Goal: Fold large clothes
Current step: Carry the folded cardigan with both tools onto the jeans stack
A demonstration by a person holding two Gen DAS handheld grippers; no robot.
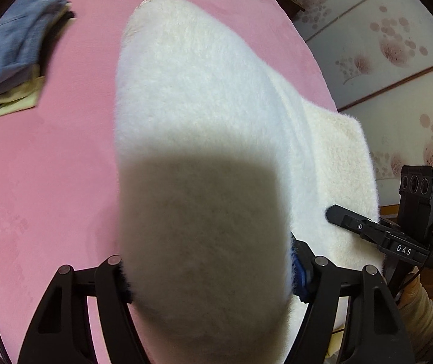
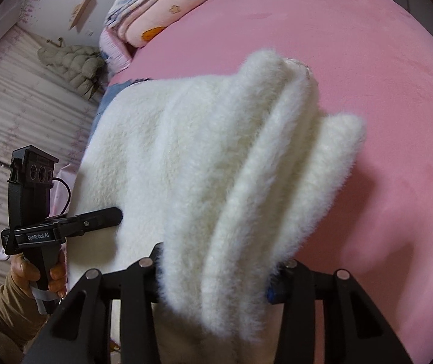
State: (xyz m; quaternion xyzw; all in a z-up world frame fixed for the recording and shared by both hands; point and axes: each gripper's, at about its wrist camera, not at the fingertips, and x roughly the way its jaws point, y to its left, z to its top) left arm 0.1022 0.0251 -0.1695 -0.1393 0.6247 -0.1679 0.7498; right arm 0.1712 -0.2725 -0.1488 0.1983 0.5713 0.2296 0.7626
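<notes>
garment: white fluffy fleece garment | state: bunching in thick lengthwise folds | pose: hanging raised, draping | place: filling frame centre, sitting above pink bed sheet

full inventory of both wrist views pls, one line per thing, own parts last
fluffy garment: 1, white, bunched and lifted over the bed, gripped at two spots
bed cover: 1, pink, beneath the garment
folded clothes: 1 stack, blue on top with pale yellow under, far left on the bed in the left wrist view
bedding pile: 1, pink patterned, at the far end of the bed
puffer jacket: 1, olive, hanging on the wall
wall panels: pale with pink floral print, beside the bed
left tool: 1, black, shut on the garment
right tool: 1, black, shut on the garment
hand: 1, tan sleeve, holding the left tool's handle
</notes>
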